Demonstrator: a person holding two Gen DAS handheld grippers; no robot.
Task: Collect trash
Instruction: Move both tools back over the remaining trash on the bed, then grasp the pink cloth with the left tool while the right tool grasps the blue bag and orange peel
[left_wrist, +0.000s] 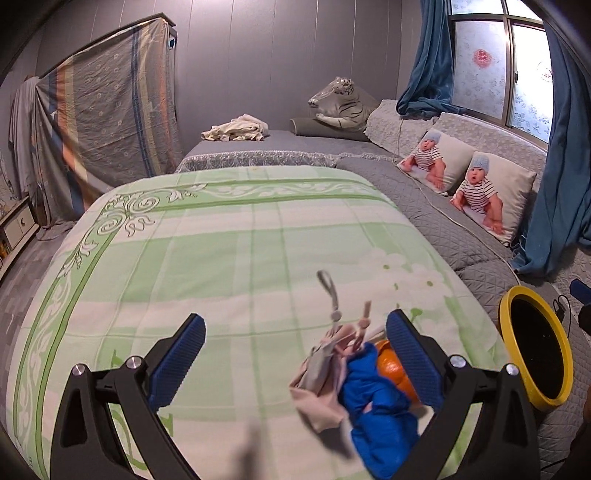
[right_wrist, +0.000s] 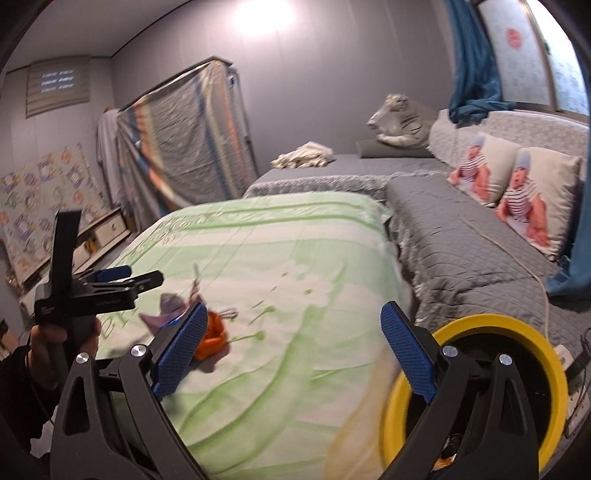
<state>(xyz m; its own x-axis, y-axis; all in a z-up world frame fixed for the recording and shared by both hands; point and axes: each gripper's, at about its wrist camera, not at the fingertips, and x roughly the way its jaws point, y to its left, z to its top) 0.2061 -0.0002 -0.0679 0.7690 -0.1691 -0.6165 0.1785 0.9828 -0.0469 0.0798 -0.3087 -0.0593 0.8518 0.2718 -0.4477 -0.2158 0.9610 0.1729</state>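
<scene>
A small heap of trash lies on the green-and-white bedspread (left_wrist: 221, 258): a crumpled blue piece (left_wrist: 376, 398), an orange piece (left_wrist: 391, 365) and a beige scrap (left_wrist: 321, 373) with a looped tag. My left gripper (left_wrist: 295, 354) is open just above the heap, which lies by its right finger (left_wrist: 410, 354). A yellow-rimmed black bin (left_wrist: 540, 403) stands right of the heap. In the right wrist view my right gripper (right_wrist: 293, 350) is open and holds nothing; the orange piece (right_wrist: 212, 332) shows beside its left finger and the bin (right_wrist: 487, 322) behind its right finger. A hand holds the left gripper (right_wrist: 144, 278) at the left.
Grey quilted bedding (right_wrist: 461, 229) runs along the right, with two baby-print pillows (left_wrist: 461, 181), a cable (right_wrist: 532, 273) and blue curtains (left_wrist: 561, 177). At the back are a plush tiger (left_wrist: 340, 103), a cloth bundle (left_wrist: 236, 129) and a draped rack (left_wrist: 110, 110).
</scene>
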